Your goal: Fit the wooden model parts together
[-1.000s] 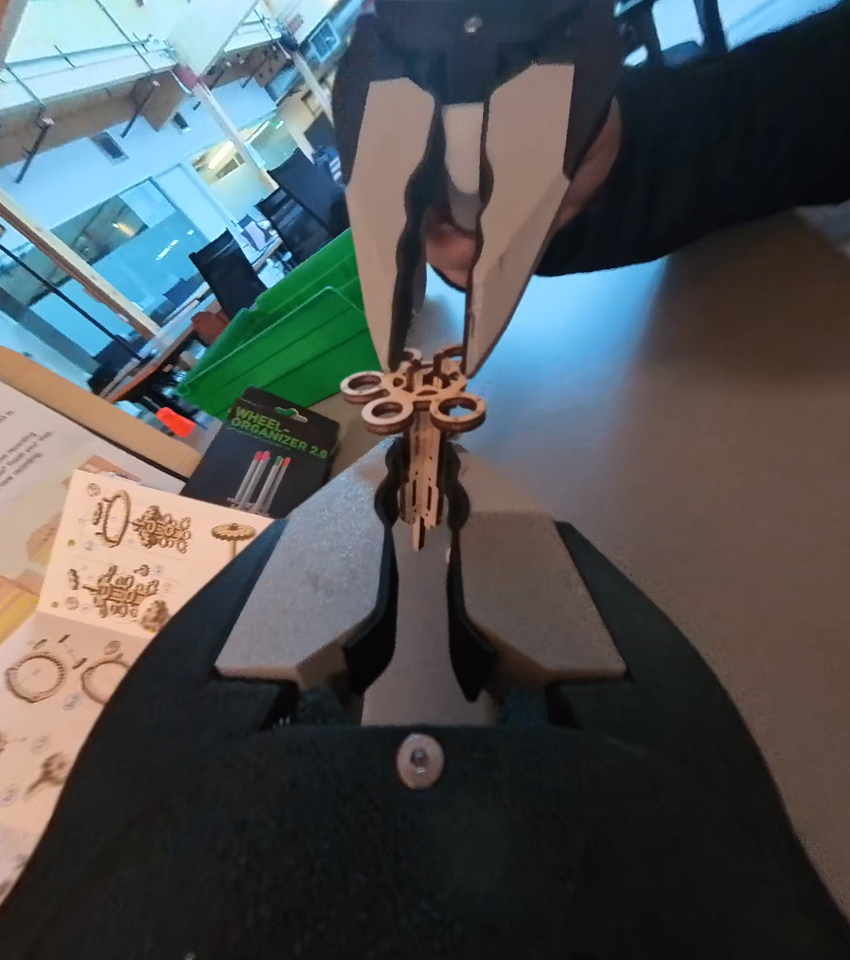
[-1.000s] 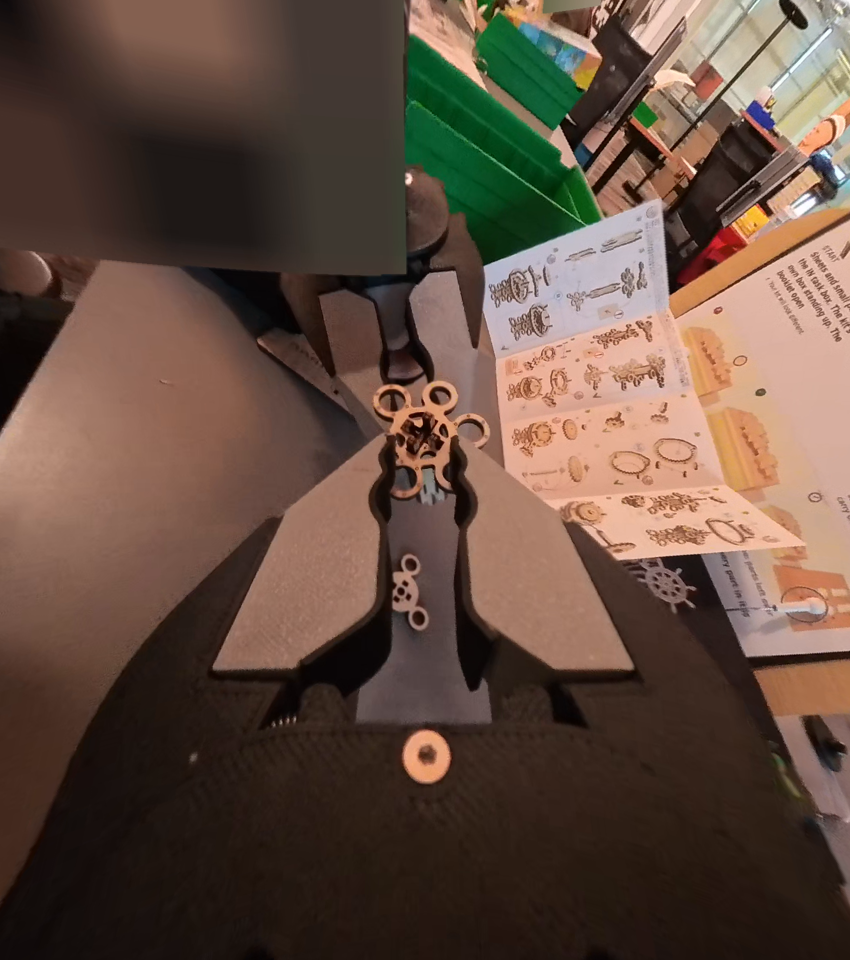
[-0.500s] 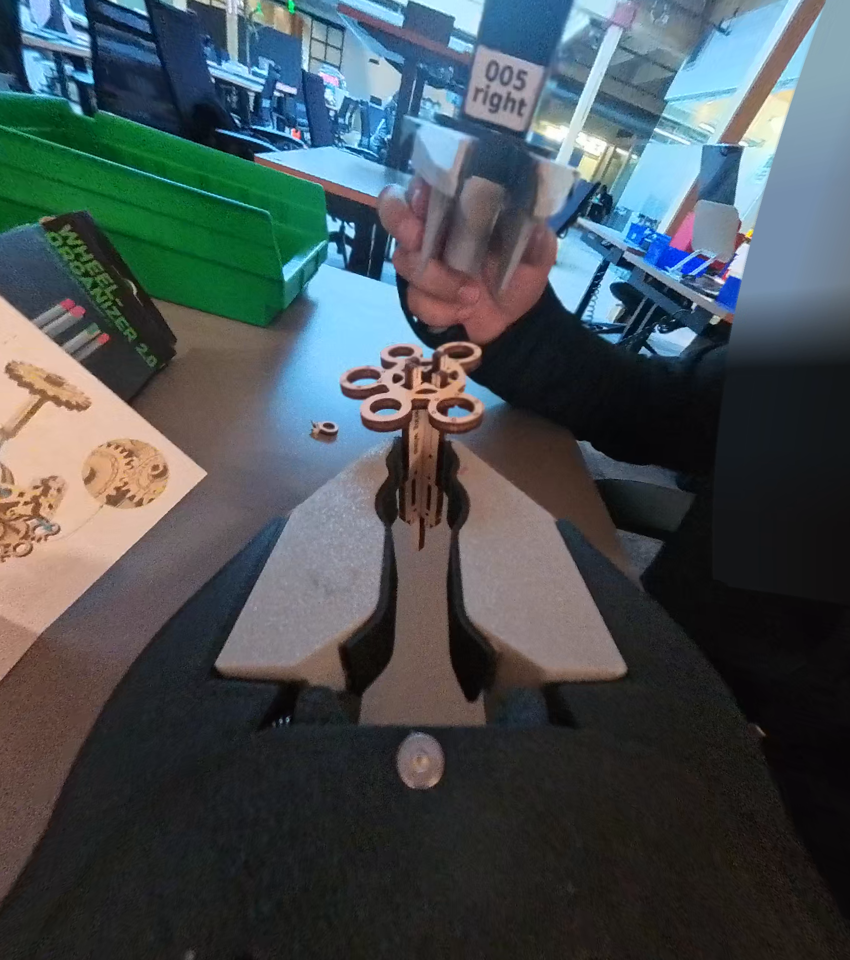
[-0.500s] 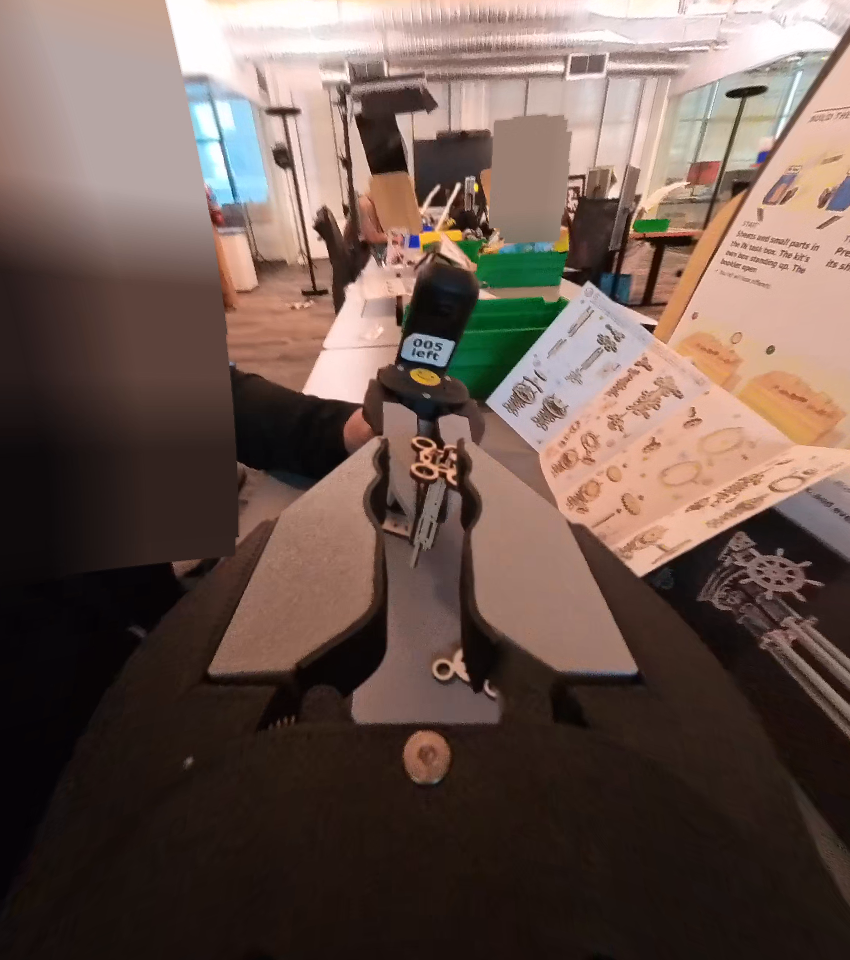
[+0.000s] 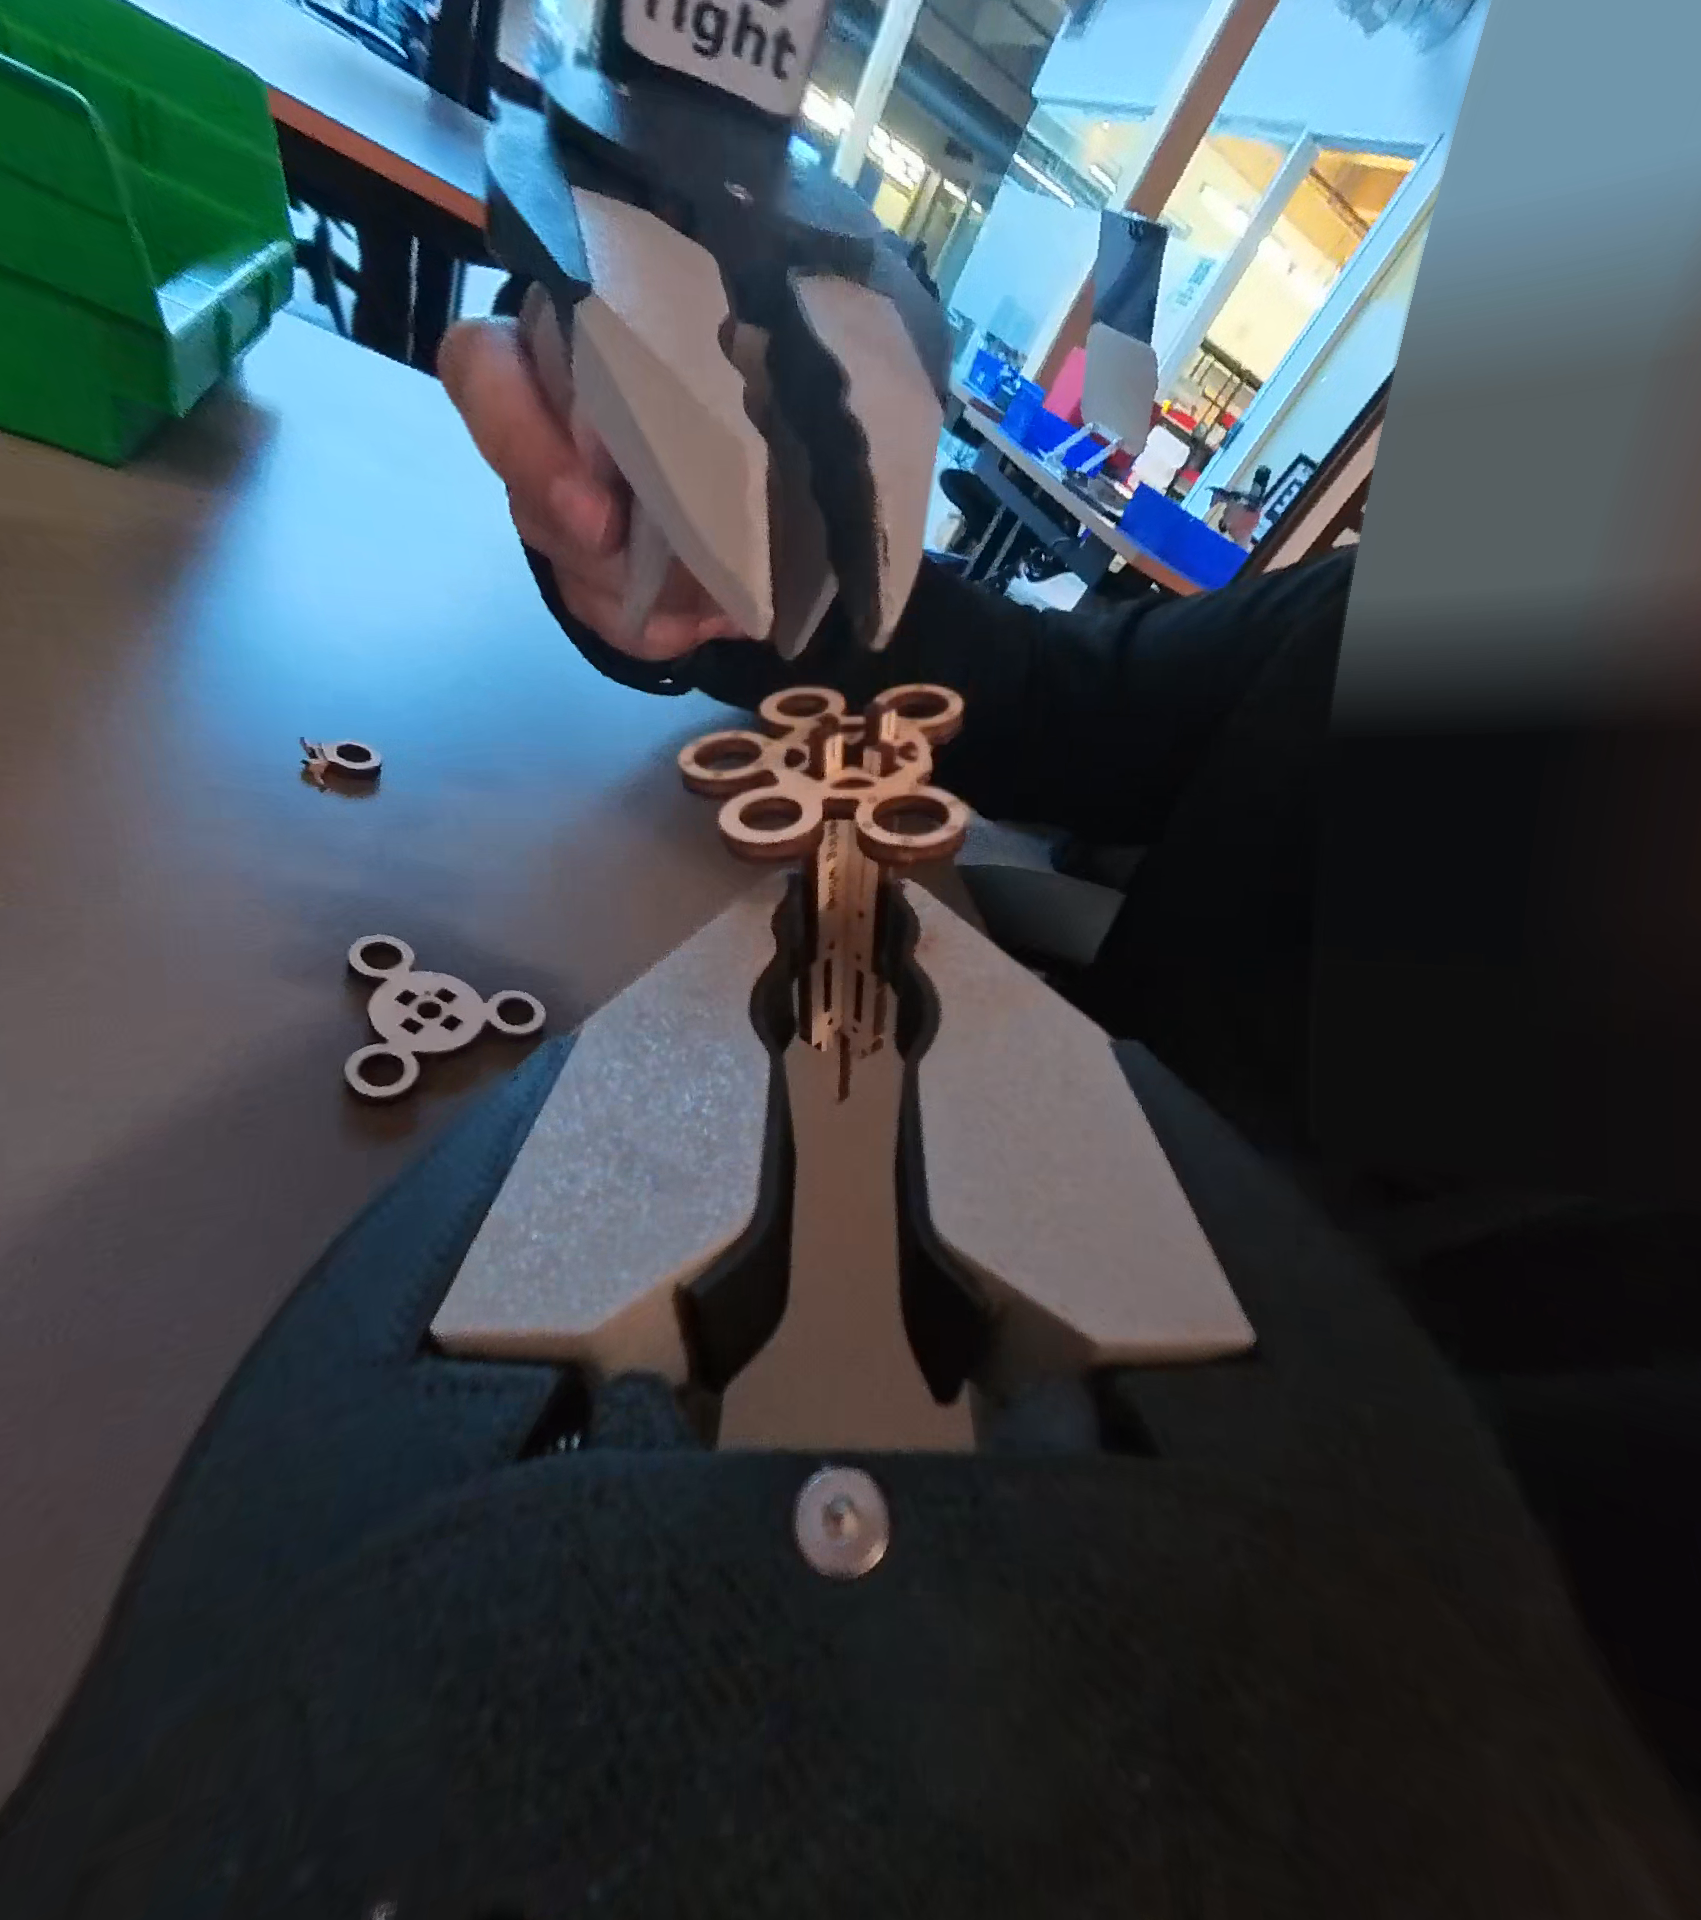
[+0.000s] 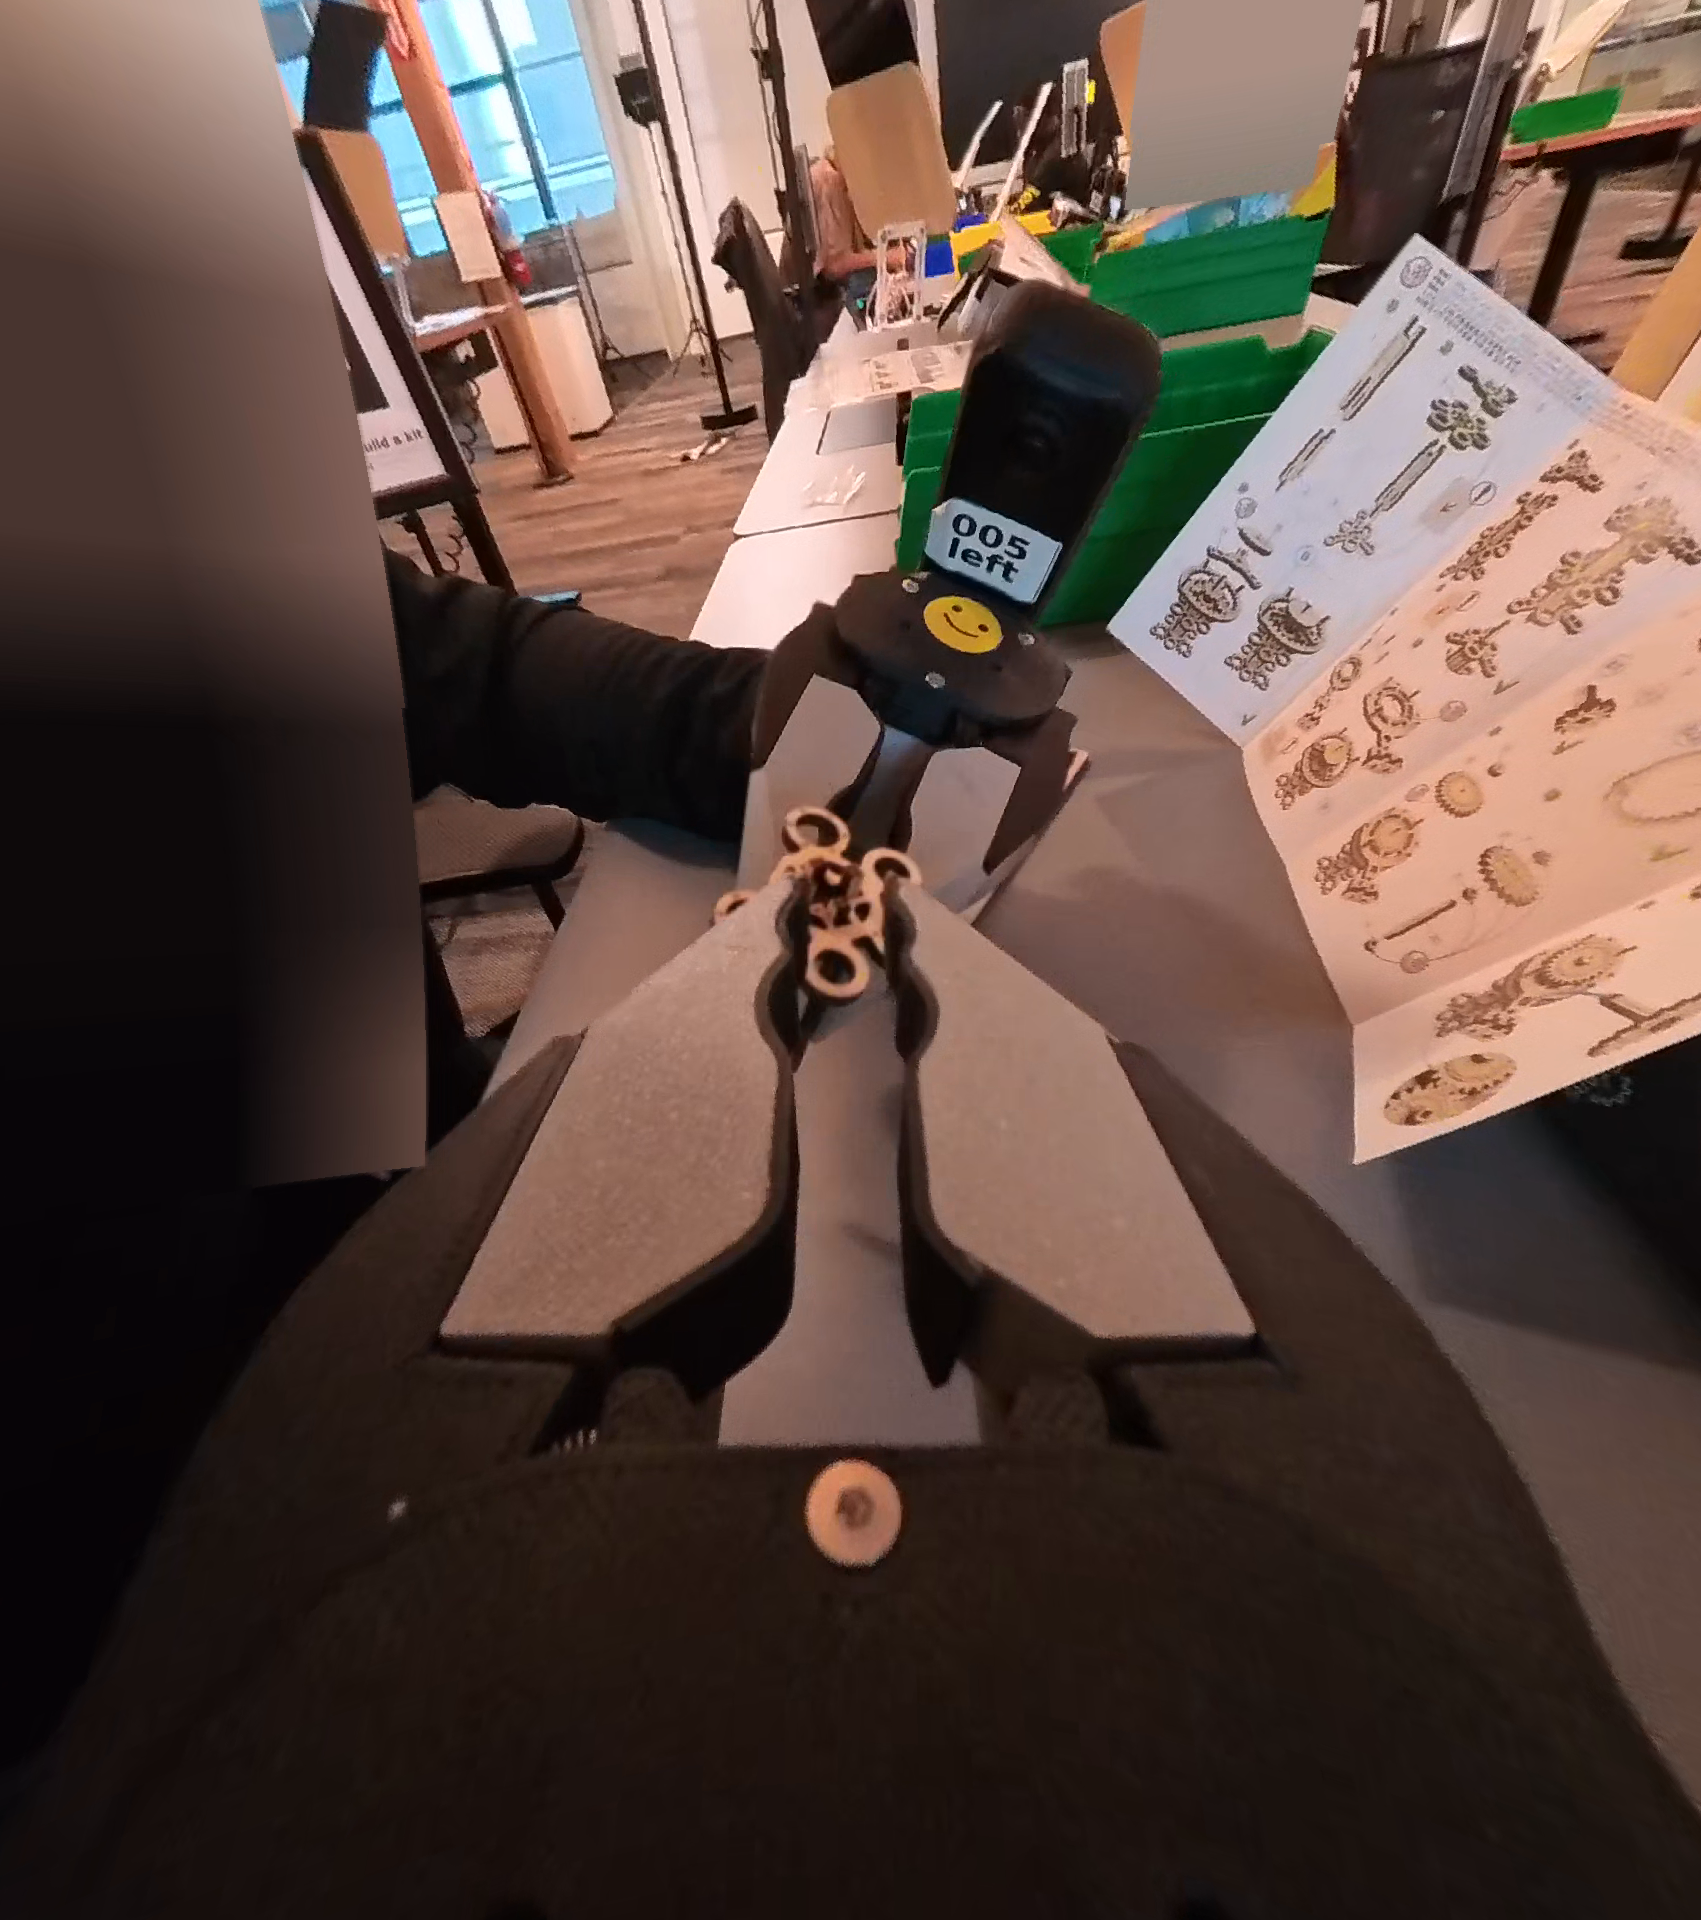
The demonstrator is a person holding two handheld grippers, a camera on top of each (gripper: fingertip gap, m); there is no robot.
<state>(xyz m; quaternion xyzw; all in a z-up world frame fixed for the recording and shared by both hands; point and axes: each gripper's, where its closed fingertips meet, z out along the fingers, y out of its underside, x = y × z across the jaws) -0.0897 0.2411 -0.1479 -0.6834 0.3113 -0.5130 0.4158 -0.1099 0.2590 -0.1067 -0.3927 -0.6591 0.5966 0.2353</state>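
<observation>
Right now the left gripper (image 5: 841, 935) is clamping the wooden model's (image 5: 822, 774) upright stem, ringed disc on top, while the right gripper (image 5: 830, 623), fingers slightly parted and empty, is hovering just above that disc, over the tabletop (image 5: 150, 644).

Each wrist camera looks forward, close along its own tool's fingers, the two facing each other low over the table (image 5: 150, 582), sharing the wooden model (image 5: 830, 790) between them.

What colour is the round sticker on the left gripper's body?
Yellow, with a dark smiling face, on the round sticker; the right wrist view shows it best.
</observation>
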